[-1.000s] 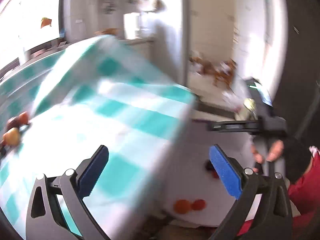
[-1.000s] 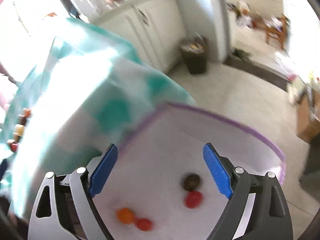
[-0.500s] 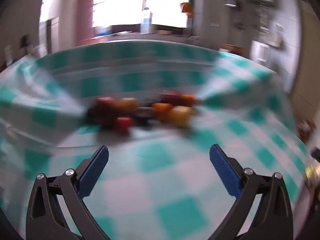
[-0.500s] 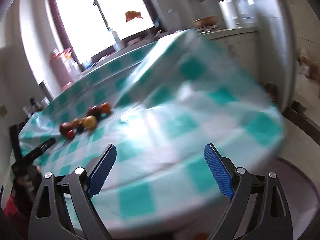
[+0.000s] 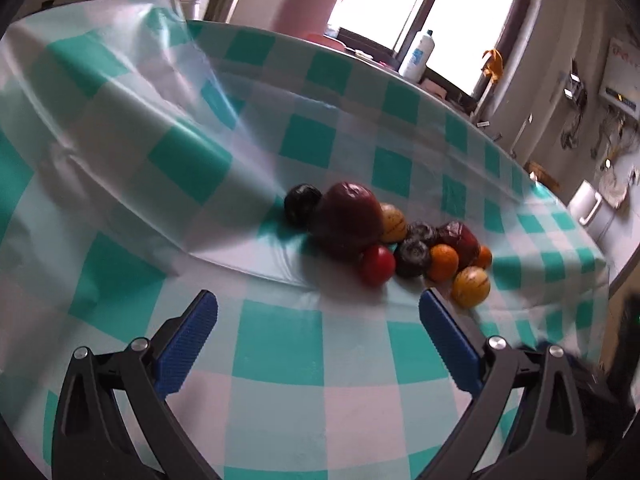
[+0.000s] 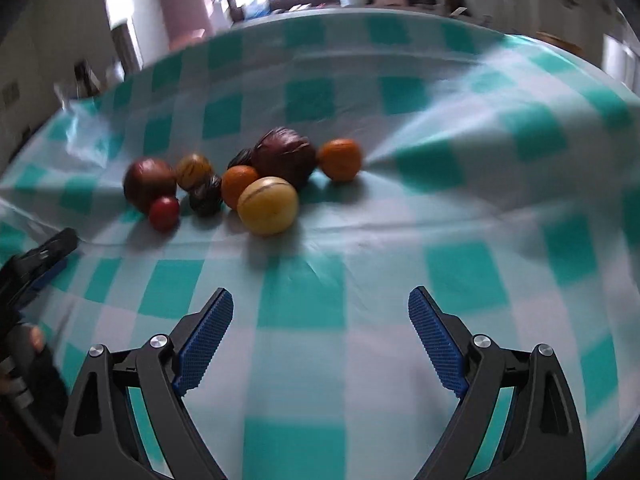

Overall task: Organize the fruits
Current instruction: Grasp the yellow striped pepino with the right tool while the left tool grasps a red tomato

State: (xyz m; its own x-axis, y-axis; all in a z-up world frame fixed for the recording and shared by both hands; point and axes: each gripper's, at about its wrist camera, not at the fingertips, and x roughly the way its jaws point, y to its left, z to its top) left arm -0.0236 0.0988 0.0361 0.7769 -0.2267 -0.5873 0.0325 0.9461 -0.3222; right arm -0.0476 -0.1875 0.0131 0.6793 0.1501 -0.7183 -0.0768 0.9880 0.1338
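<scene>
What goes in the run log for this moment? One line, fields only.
left tongs: open, empty | right tongs: open, empty | mixed round fruit pile: untouched on teal-and-white checked tablecloth | phase: approach

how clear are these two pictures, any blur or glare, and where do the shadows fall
Left wrist view: the fruit pile is fairly sharp, the window blown out white, the tablecloth bowed by the fisheye. Right wrist view: softer, motion-smeared toward the cloth's right edge; the yellow fruit casts its shadow toward the camera.

Hiding partly behind the big dark red fruit (image 5: pixel 347 220), ahead of the tongs: a striped yellow fruit (image 5: pixel 393 218); blurring at far tablecloth (image 6: pixel 520 120).
</scene>
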